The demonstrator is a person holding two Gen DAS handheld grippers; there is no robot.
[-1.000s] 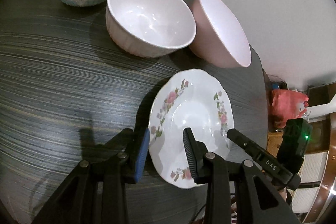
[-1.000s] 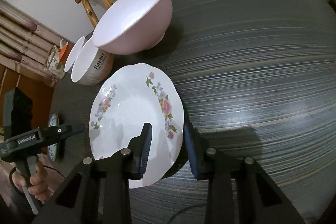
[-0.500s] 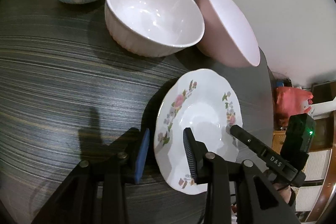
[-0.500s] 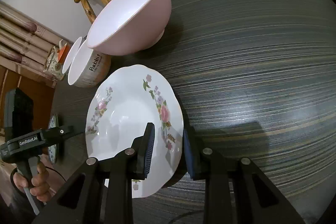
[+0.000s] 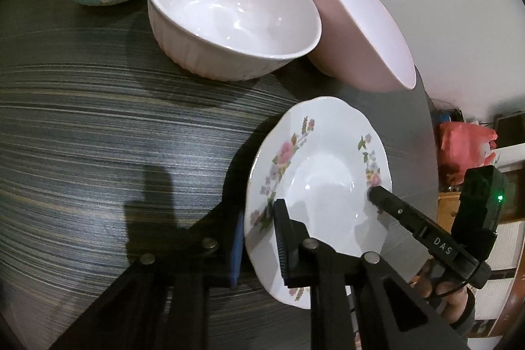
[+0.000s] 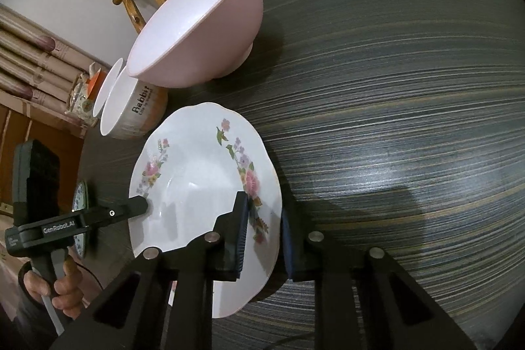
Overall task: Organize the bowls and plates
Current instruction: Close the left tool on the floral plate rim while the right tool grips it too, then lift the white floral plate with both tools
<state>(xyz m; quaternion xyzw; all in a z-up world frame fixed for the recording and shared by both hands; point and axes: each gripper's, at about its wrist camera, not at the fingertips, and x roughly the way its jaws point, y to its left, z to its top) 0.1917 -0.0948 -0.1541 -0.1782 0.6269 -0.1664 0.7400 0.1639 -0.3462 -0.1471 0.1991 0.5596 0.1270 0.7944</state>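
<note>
1. Left wrist view: sits just behind the left hand-held gripper (image 5: 259, 238), looks steeply down along its fingers; close to the desk (image 5: 98, 136).
2. Right wrist view: same mounting on the right hand-held gripper (image 6: 264, 238), also steeply down, equally close.
3. The two views face each other across the floral plate (image 5: 321, 179).
4. Shared: floral plate (image 6: 197, 186), pink bowl (image 5: 344, 31) (image 6: 203, 28), desk (image 6: 393, 120); each view shows the opposite hand-held gripper.
</note>
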